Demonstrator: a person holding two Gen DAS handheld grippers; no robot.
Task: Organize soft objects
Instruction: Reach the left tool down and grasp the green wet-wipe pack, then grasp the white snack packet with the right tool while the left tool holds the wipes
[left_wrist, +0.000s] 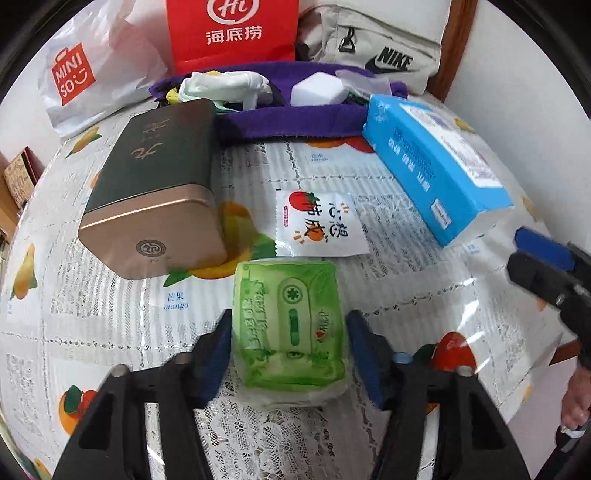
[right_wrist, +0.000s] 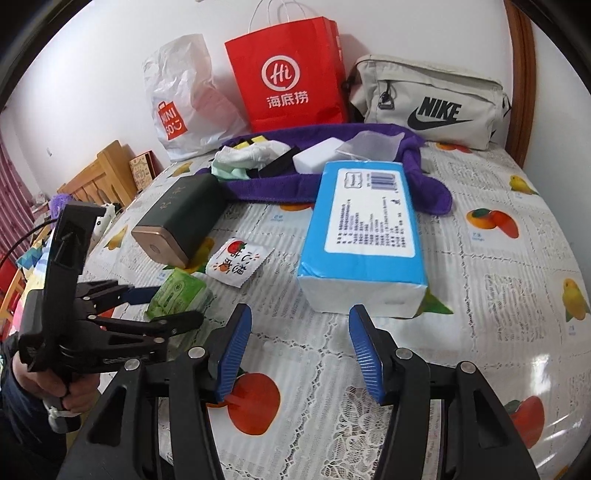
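Observation:
A green tissue pack (left_wrist: 290, 326) lies on the table between the fingers of my left gripper (left_wrist: 288, 332). The jaws are open and stand on either side of it, close to it but not squeezing. It also shows in the right wrist view (right_wrist: 181, 295). My right gripper (right_wrist: 299, 332) is open and empty, just in front of a blue tissue pack (right_wrist: 364, 236), which also shows in the left wrist view (left_wrist: 436, 166). A white strawberry sachet (left_wrist: 319, 225) lies in the middle. A purple cloth organizer (left_wrist: 295, 114) holds several soft items at the back.
A dark green tin with a gold end (left_wrist: 155, 199) lies on its side at the left. A red paper bag (right_wrist: 288, 74), a white Miniso bag (right_wrist: 184, 99) and a beige Nike bag (right_wrist: 428, 103) stand against the wall. A fruit-print tablecloth (right_wrist: 498, 295) covers the table.

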